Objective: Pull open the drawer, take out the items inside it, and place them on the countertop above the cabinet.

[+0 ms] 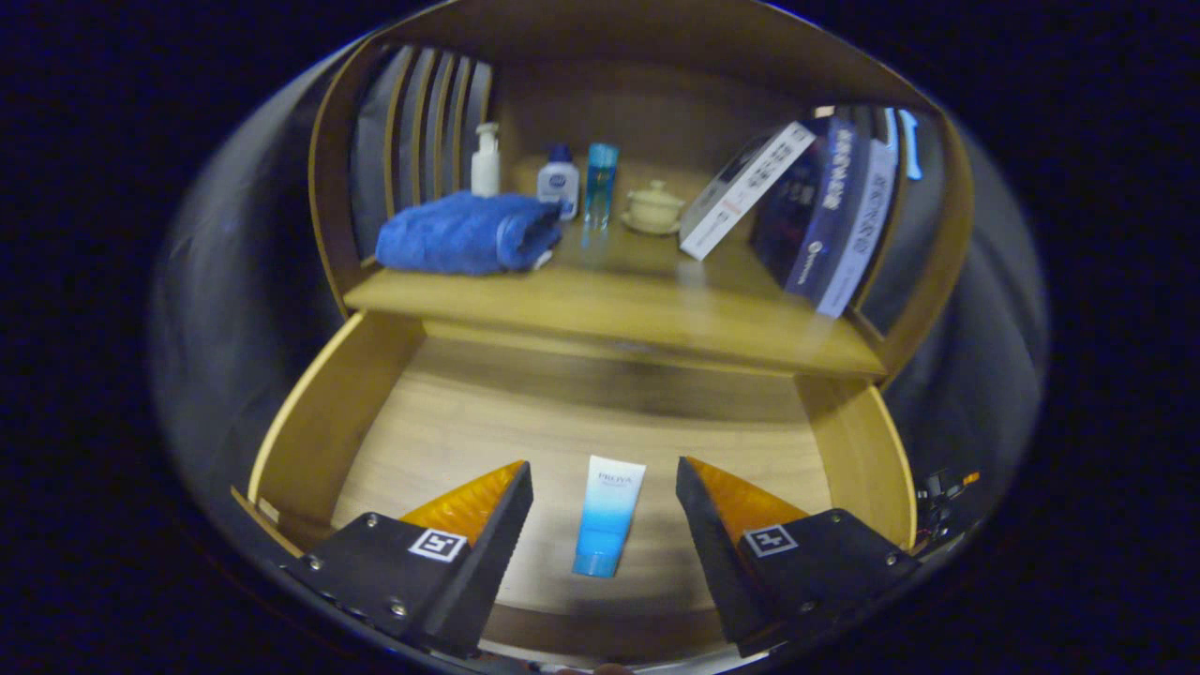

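Observation:
The wooden drawer [319,422] stands pulled open below the countertop [609,314]. A white-and-blue tube [607,516] lies flat on the drawer floor, cap toward me. My gripper [605,473] hovers over the drawer, open wide, with the tube in the gap between the two fingers and neither finger touching it. On the countertop lie a folded blue towel [466,234], a white pump bottle [485,161], a small white bottle with a blue cap [559,183] and a clear blue bottle [600,183].
A small lidded ceramic cup [653,208] on a saucer sits at the back of the countertop. Several books [825,211] lean against the right wall of the shelf. Vertical slats [427,127] form the left side.

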